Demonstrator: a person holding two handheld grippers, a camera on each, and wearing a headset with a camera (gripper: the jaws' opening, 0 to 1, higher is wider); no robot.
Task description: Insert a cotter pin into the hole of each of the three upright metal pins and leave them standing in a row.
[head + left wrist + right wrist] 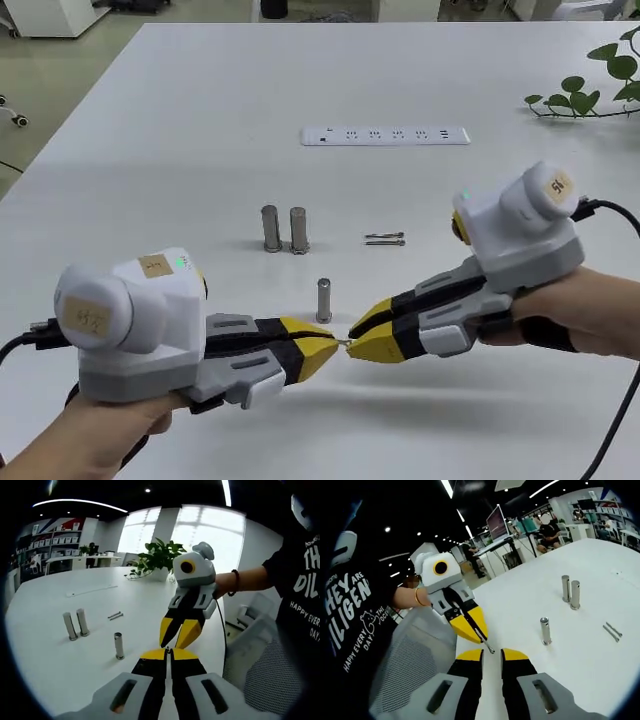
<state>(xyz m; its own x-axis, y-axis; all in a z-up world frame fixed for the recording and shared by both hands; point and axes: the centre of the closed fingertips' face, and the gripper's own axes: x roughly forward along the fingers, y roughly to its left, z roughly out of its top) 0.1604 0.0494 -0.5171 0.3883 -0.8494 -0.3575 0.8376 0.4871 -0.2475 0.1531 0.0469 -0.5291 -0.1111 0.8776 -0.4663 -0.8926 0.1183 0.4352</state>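
Observation:
Three upright metal pins stand on the white table: two side by side (271, 228) (298, 230) and a third (324, 300) nearer to me. My left gripper (335, 348) is shut on a thin cotter pin (489, 647), which sticks out of its yellow tips. Facing it tip to tip, my right gripper (351, 338) is open, its jaws on either side of the cotter pin's free end. Both grippers hover just in front of the nearest metal pin (119, 645). Two more cotter pins (385, 238) lie flat to the right of the pair.
A white power strip (385, 135) lies farther back on the table (150, 150). Leaves of a plant (600, 80) reach in at the far right edge. Cables trail from both grippers near the front edge.

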